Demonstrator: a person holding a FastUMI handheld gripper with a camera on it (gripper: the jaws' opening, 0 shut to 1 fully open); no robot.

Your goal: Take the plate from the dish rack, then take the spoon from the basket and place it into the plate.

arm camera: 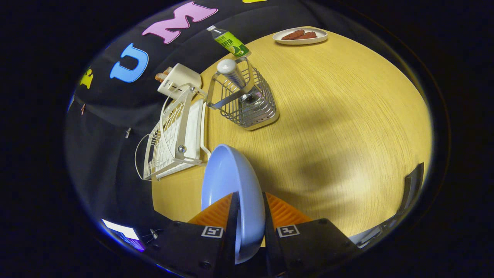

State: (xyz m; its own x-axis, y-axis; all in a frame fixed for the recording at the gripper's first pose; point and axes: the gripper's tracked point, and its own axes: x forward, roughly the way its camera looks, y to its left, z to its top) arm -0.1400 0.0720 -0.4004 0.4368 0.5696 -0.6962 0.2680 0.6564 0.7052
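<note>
Gripping the plate [231,181] by its rim, the claw [250,231] has both fingers pressed on it and holds it on edge, clear of the rack [171,135], which lies just ahead to the left. Bare table [328,127] opens ahead and to the right, the likely place to set it down. Beyond the plate stands the basket [247,100], its spoon [231,71] upright, handle leaning toward the rack.
</note>
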